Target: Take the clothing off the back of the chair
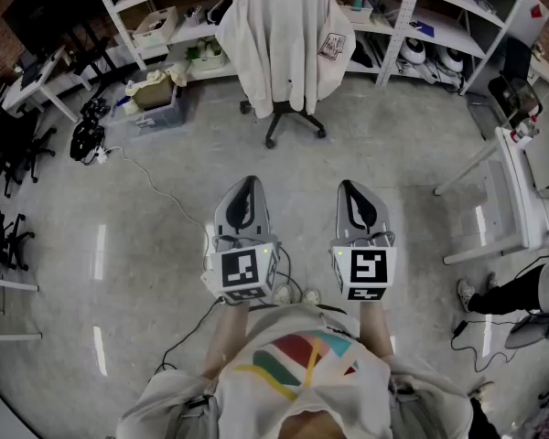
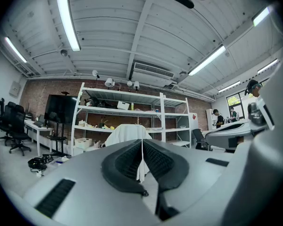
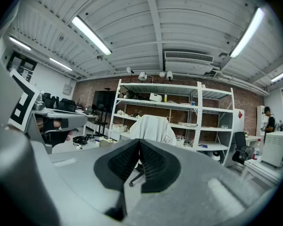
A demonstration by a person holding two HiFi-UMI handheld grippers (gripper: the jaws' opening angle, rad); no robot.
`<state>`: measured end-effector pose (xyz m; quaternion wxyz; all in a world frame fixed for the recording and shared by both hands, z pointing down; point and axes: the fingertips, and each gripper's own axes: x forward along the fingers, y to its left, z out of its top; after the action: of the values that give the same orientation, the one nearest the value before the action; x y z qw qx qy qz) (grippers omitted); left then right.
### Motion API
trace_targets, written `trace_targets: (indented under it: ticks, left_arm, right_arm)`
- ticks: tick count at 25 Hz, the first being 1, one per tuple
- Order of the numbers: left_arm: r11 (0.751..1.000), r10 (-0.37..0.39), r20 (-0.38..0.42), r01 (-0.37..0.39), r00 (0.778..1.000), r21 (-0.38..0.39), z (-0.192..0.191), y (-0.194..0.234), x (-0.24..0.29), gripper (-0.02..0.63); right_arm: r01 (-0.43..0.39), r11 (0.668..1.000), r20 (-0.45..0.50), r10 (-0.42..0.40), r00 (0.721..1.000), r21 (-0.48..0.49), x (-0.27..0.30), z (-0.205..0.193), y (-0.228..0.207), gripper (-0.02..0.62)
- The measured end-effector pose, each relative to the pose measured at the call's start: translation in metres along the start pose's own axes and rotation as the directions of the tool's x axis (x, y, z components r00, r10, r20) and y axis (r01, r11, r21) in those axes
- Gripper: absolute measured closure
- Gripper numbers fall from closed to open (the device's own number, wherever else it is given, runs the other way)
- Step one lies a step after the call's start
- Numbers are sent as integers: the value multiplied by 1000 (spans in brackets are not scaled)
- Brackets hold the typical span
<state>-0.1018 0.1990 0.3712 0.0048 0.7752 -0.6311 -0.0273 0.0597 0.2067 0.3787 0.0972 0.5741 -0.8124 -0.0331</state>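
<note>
- Jaws of the left gripper (image 1: 248, 183) are pressed together at the near left, with nothing between them.
- Far ahead and well apart from both grippers, roughly midway between them, the white clothing (image 1: 284, 48) hangs draped over the back of the chair (image 1: 291, 110), in front of the shelving (image 1: 398, 26).
- At the near right, the right gripper (image 1: 351, 187) also has its jaws closed and holds nothing.
- Count: two grippers, one piece of clothing, one chair.

An off-white garment (image 1: 284, 48) drapes over the back of a black wheeled chair (image 1: 293, 124), covering it.
</note>
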Motion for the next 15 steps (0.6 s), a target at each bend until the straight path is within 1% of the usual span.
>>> trace_targets:
  ticks: [5,10,15]
  left_arm:
    - [1000,1,-1,-1,1000,5,1,-4,-4,589]
    - [1000,15,5,-15,1000,11,3,-4,-3,589]
    - [999,39,-3,-39,999,9,-1,-5,-7,589]
  right_arm:
    - [-7,1000,8,7,1000,2,-6,1,1,591]
    - [0,1000,7,0,1000,-5,-9,-2,-8,591]
    - [-8,1000,41,7,999,24,-14,-3,-15,591]
